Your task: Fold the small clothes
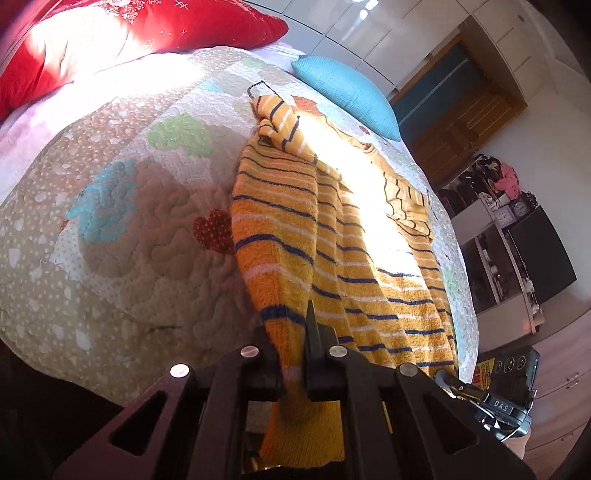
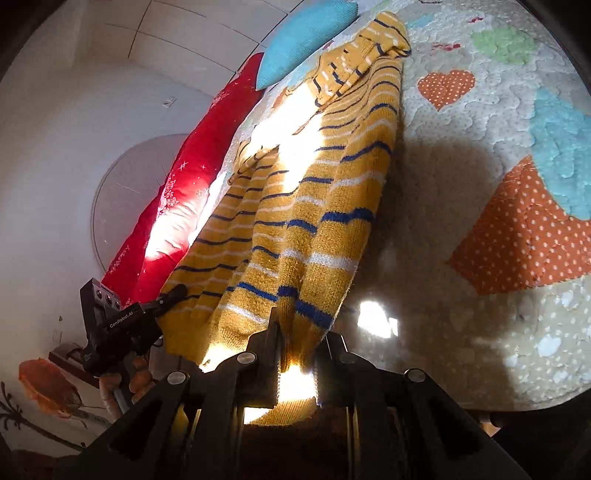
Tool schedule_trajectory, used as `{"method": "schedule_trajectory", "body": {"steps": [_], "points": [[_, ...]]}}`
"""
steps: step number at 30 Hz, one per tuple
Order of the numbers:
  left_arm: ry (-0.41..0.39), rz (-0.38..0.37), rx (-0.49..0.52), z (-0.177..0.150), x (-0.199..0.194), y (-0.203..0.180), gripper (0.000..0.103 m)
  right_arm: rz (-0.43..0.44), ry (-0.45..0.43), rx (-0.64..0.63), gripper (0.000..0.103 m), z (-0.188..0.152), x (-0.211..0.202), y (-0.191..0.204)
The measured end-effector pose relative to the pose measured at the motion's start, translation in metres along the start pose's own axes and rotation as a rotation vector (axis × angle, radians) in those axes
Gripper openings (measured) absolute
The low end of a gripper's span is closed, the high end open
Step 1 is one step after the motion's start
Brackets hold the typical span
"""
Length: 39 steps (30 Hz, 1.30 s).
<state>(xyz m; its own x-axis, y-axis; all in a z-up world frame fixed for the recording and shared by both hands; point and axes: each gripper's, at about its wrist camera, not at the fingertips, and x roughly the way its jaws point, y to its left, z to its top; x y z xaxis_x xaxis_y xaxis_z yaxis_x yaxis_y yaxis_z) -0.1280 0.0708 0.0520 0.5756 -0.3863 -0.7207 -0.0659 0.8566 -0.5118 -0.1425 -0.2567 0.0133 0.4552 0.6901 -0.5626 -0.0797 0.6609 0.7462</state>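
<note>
Up close in the left wrist view, the left claw is clamped on the hem of the striped yellow sweater, which trails away across the quilt on the bed toward a red pillow and a blue cushion. From the right wrist view, the right claw pinches another part of the sweater's hem, cloth bunched between its narrow jaws, with the left claw gripping the hem further left.

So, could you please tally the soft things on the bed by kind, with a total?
Striped sweater: 1, clamped at its near edge by the left hand-held gripper and the right hand-held gripper
Red pillow: 1
Blue cushion: 1
Patchwork quilt: 1
Total: 4
</note>
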Motion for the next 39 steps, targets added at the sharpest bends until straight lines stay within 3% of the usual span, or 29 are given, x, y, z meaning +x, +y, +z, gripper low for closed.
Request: {"method": "schedule_trajectory", "body": {"steps": [4,8,11,15,21,26,31,36,39], "points": [[0.033,0.025,0.028,-0.034,-0.010,0.001,0.007,-0.010,0.065,-0.032,0.014,-0.025,-0.013,0.003],[0.089,0.030,-0.033,-0.056,-0.002,0.021,0.007,-0.021,0.091,0.022,0.014,-0.044,-0.013,-0.010],[0.093,0.003,-0.081,-0.050,-0.001,0.030,0.007,-0.008,0.076,0.047,0.014,-0.040,-0.014,-0.013],[0.054,-0.030,-0.058,-0.029,-0.008,0.019,0.007,-0.003,0.062,-0.020,0.014,-0.020,-0.015,0.003],[-0.010,-0.104,-0.066,0.040,0.002,-0.004,0.007,0.030,-0.029,-0.122,0.014,0.048,-0.023,0.034],[-0.051,-0.077,-0.046,0.112,0.036,-0.025,0.007,-0.018,-0.109,-0.174,0.014,0.121,-0.012,0.048],[0.031,-0.025,-0.060,0.166,0.098,-0.030,0.007,-0.135,-0.130,-0.174,0.014,0.185,0.023,0.040],[0.116,0.022,-0.083,0.189,0.142,-0.020,0.007,-0.215,-0.079,-0.126,0.015,0.228,0.068,0.018],[0.135,-0.056,-0.179,0.199,0.153,-0.006,0.013,-0.182,-0.055,-0.047,0.018,0.249,0.079,-0.005]]}}
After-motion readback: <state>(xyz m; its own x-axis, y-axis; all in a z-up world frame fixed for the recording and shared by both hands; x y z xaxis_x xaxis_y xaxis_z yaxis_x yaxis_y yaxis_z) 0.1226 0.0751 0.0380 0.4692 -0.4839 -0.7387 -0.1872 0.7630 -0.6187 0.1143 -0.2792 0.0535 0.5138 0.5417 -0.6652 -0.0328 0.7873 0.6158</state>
